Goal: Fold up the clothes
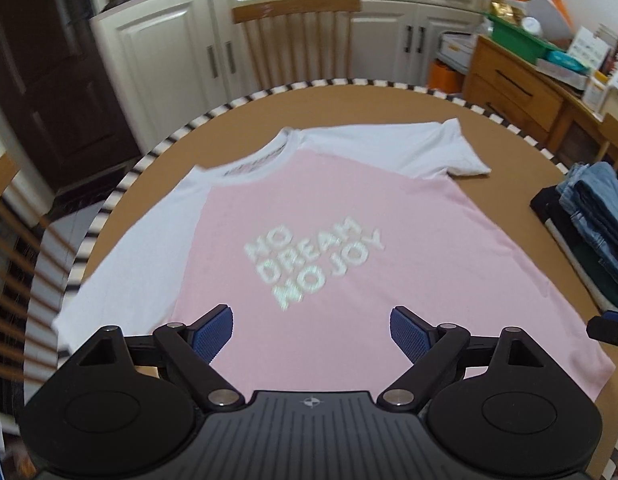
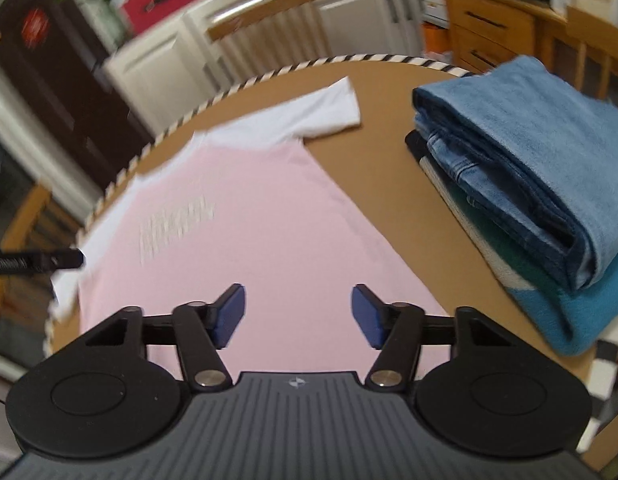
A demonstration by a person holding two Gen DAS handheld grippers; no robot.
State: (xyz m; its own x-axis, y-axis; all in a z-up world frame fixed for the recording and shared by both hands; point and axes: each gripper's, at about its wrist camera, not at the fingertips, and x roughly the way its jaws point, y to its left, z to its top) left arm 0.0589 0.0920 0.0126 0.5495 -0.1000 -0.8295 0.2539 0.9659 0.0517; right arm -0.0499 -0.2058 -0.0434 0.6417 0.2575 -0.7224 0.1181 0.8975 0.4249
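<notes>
One pink-and-white T-shirt (image 1: 309, 216), spread flat face-up on the counter (image 1: 489, 168), hem directly beneath both sets of empty, open jaws, long axis running ahead to the collar; left gripper (image 1: 311, 330) and right gripper (image 2: 297, 316) about equally near.

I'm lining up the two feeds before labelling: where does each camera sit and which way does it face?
Left wrist: on the left gripper, angled down over the T-shirt toward the wooden chair; its open fingers show.
Right wrist: on the right gripper, looking down across the shirt's hem with the folded stack at right; its open fingers show.
Shared: the T-shirt, the table, the chair, the stack.
</notes>
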